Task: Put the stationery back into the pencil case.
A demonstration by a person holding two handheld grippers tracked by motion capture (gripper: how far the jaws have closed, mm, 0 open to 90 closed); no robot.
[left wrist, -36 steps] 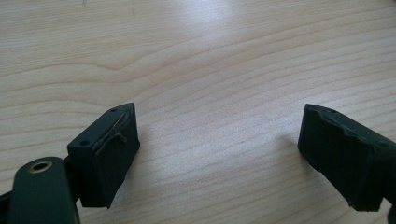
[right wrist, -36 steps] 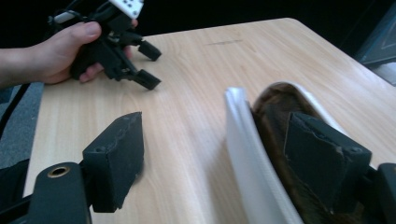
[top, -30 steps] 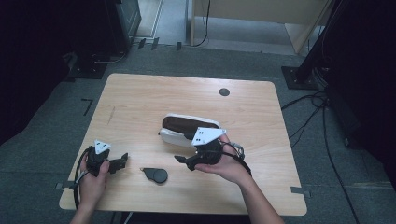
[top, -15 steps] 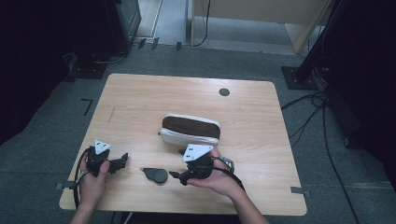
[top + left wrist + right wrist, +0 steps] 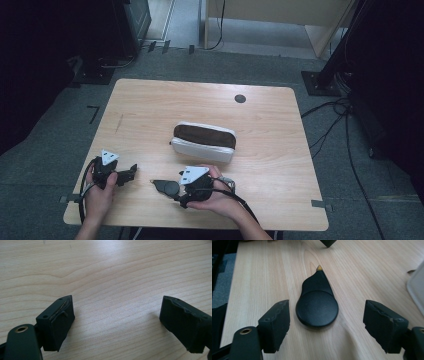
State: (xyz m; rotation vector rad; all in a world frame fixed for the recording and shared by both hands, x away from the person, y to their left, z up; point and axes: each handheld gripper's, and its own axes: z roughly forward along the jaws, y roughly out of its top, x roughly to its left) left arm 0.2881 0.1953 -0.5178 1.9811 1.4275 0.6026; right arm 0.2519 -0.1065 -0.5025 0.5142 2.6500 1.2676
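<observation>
Spread wide on the left gripper (image 5: 131,172), nothing between the jaws but bare wood of the table (image 5: 150,115); resting low near the table's front left corner, held in the left hand (image 5: 99,192). Same wide gap in the left gripper view (image 5: 116,320), touching nothing that can be made out.

Just right of that, lying flat on the wood: one black teardrop-shaped tool (image 5: 166,187), round body toward the right gripper, narrow end pointing away toward the left gripper, tipped with a small yellowish point. In the right gripper view, seen as a round disc (image 5: 317,308) sitting between the jaws but clear of both.

Spread wide too on the right gripper (image 5: 176,194), held in the right hand (image 5: 215,197) near the front edge, one jaw on each side of the tool, not pinching it.

Farther back, near the middle of the table: one pouch (image 5: 204,142), white below and brown on top, well apart from the tool.

Counted: two grippers, one tool, one pouch. No writing or brand readable anywhere.
</observation>
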